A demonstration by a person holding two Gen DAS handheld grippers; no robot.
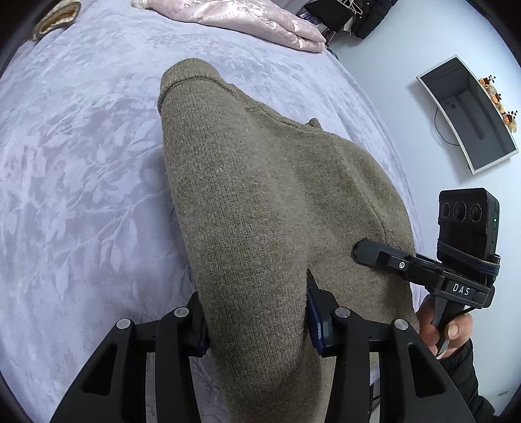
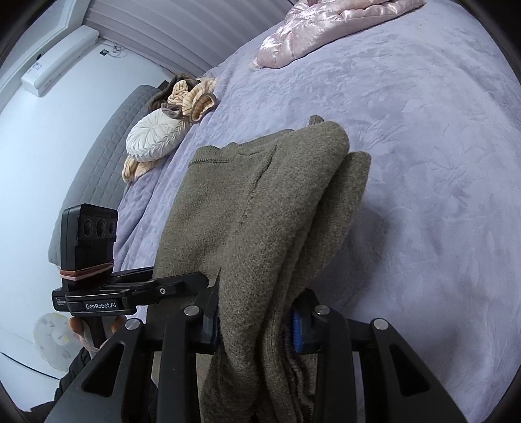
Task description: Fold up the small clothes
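Note:
An olive-brown knit sweater is draped over the lilac bed cover, its far end resting on the bed. My left gripper is shut on the sweater's near edge, cloth bunched between the blue pads. My right gripper shows at the right of the left wrist view, pressed into the same edge. In the right wrist view my right gripper is shut on several folded layers of the sweater. My left gripper shows beside it at the left, touching the cloth.
A pink satin quilt lies at the far end of the lilac bed. A round white cushion and striped peach clothes lie by the grey headboard. A wall monitor hangs at the right.

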